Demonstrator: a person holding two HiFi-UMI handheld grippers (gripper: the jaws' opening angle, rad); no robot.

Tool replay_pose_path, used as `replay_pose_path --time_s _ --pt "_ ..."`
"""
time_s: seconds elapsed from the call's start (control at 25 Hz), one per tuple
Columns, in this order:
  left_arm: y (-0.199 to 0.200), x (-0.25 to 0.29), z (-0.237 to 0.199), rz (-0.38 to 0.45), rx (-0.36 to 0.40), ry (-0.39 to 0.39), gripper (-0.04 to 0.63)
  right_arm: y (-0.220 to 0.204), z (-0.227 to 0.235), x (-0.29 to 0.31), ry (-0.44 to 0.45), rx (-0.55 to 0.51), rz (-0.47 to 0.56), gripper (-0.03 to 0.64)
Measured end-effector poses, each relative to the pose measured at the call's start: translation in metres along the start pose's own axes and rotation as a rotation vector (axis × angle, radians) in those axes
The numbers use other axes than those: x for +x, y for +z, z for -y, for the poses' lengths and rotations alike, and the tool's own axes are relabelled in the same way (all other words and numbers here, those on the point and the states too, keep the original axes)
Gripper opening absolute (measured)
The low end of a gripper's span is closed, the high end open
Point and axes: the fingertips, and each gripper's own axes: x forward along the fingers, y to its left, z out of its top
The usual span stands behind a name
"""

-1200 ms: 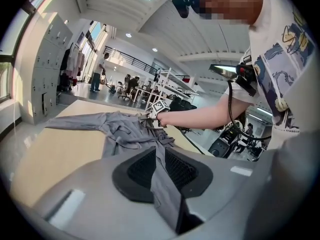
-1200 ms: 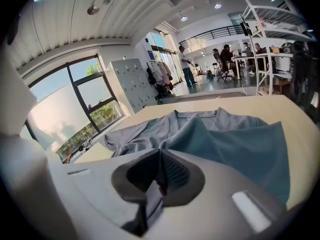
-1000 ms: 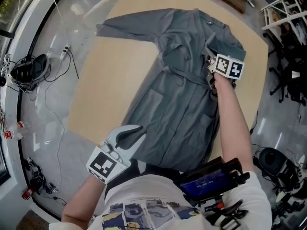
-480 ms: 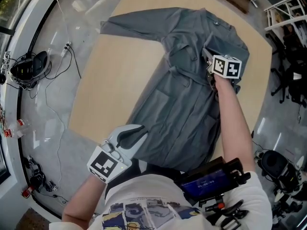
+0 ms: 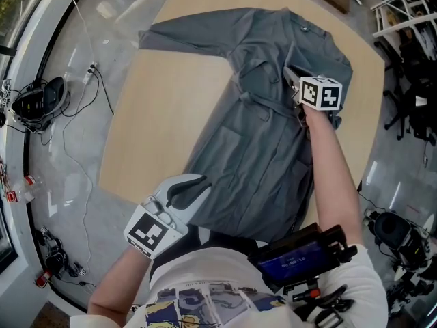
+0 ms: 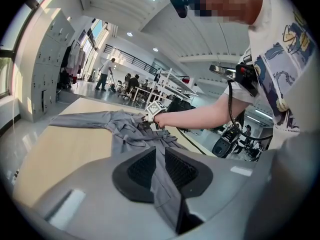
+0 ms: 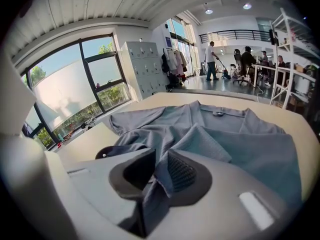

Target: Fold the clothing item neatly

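A long grey garment [image 5: 252, 142] lies spread on the tan table [image 5: 157, 115], collar at the far side, one sleeve stretched to the far left. My left gripper [image 5: 186, 186] is at the near hem, shut on a fold of the cloth, which runs between its pads [image 6: 142, 169]. My right gripper [image 5: 292, 79] rests on the garment's upper right, over the folded-in sleeve. Its jaws are opening: a fold of grey cloth [image 7: 157, 176] still hangs between them, leaning on the right pad [image 7: 181, 173] with a gap on the left. The right gripper [image 6: 150, 116] also shows far off in the left gripper view.
Cables and a power strip [image 5: 92, 77] and a black bag [image 5: 41, 94] lie on the floor at the left. Black chairs [image 5: 410, 108] and a white rack [image 5: 403, 5] stand at the right. A dark device [image 5: 300, 255] hangs at my chest.
The right gripper has stayed almost in place over the garment's upper right while the view shifted slightly. The left gripper has held still at the hem.
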Motion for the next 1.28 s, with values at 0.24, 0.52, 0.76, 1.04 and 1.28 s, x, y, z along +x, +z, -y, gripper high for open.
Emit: replay_pose_path --time_s 0.24,0.52,0.76,1.04,1.28 --pt "0.003 -0.008 -0.005 0.002 -0.001 -0.018 0.066 0.003 -0.015 -0.015 -0.016 0.004 0.016 0.063" --pt "0.008 -0.015 -0.007 0.034 0.071 -0.062 0.066 -0.006 -0.055 -0.053 -0.009 -0.01 0.023 0.063" --pt "0.006 -0.027 -0.013 0.039 0.119 -0.1 0.066 -0.028 -0.113 -0.118 -0.013 -0.02 0.054 0.063" --pt "0.011 -0.022 -0.058 0.048 0.075 -0.027 0.066 -0.06 -0.155 -0.197 -0.026 -0.026 0.085 0.063" --pt "0.035 -0.016 -0.119 0.072 0.062 0.098 0.066 -0.085 -0.179 -0.229 -0.049 -0.029 0.116 0.063"
